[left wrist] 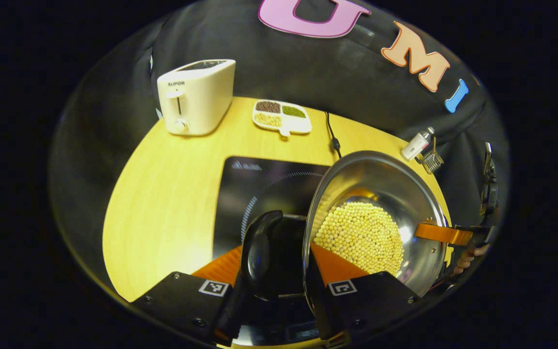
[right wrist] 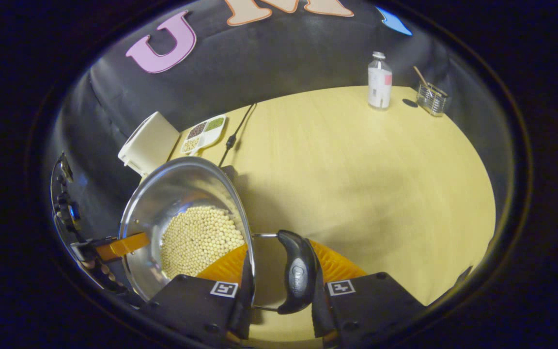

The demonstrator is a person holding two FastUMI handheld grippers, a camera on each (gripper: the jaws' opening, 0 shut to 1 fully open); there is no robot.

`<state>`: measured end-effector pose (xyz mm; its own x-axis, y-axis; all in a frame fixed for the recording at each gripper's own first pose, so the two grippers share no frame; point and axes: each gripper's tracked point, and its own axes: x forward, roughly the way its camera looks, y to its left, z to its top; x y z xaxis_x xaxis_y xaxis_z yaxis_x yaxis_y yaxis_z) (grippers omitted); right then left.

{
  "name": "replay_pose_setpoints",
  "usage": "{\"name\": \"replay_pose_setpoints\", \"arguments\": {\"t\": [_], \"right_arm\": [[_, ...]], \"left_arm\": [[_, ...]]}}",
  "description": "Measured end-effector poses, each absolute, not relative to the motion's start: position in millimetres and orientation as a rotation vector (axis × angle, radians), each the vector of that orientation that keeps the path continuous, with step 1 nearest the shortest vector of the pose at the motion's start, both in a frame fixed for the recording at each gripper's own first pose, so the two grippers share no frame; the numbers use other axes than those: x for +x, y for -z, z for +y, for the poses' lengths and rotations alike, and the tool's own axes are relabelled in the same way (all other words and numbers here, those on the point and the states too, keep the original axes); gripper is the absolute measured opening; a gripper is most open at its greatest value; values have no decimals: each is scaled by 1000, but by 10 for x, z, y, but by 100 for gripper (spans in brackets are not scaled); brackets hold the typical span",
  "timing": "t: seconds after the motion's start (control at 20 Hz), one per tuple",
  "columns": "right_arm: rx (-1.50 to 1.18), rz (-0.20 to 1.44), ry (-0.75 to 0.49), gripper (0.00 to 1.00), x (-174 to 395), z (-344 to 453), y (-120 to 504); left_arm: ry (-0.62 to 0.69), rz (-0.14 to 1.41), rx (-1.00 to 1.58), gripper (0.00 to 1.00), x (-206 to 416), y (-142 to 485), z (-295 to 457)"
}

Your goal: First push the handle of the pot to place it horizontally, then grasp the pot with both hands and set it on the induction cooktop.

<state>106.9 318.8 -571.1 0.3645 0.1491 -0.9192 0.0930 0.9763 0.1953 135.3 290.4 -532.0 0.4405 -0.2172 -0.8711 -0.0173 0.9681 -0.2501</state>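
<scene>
Claws: 2, L [left wrist: 274,271] + R [right wrist: 279,276] clamping 1 pot [left wrist: 380,194]; 2 handles.

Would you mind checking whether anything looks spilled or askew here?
Nothing looks spilled. The steel pot, held at both handles, looks tipped, but its soybeans stay inside, and that may be fisheye distortion. The table shows no stray beans.

In the left gripper view we see the pot [left wrist: 376,218] raised over the right part of the induction cooktop [left wrist: 259,189], which lies on the desk [left wrist: 172,194], with beans [left wrist: 361,237] in it. Behind the cooktop a toaster [left wrist: 195,102] stands at the left and a divided dish [left wrist: 281,116] to its right. In the right gripper view a bottle [right wrist: 379,81] and a wire holder [right wrist: 431,99] stand at the desk's far right, well apart from the pot
</scene>
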Motion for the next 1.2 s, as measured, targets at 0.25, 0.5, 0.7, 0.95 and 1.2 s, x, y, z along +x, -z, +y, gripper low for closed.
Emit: {"name": "replay_pose_setpoints", "arguments": {"t": [0.25, 0.5, 0.7, 0.95, 1.2], "right_arm": [[235, 1209, -19, 46, 1184, 3511, 5735], [251, 1204, -33, 46, 1317, 3650, 5797], [249, 1202, -40, 46, 1342, 3658, 5828], [192, 1174, -42, 58, 1370, 3593, 5767], [204, 1125, -75, 82, 1449, 3572, 5576]], "left_arm": [[125, 1068, -220, 60, 1526, 5346, 3233], [114, 1022, -217, 61, 1682, 5387, 3362], [103, 1010, -238, 61, 1708, 5410, 3350], [39, 1036, -159, 70, 1612, 5357, 3396], [-10, 935, -40, 94, 1685, 5061, 3498]]}}
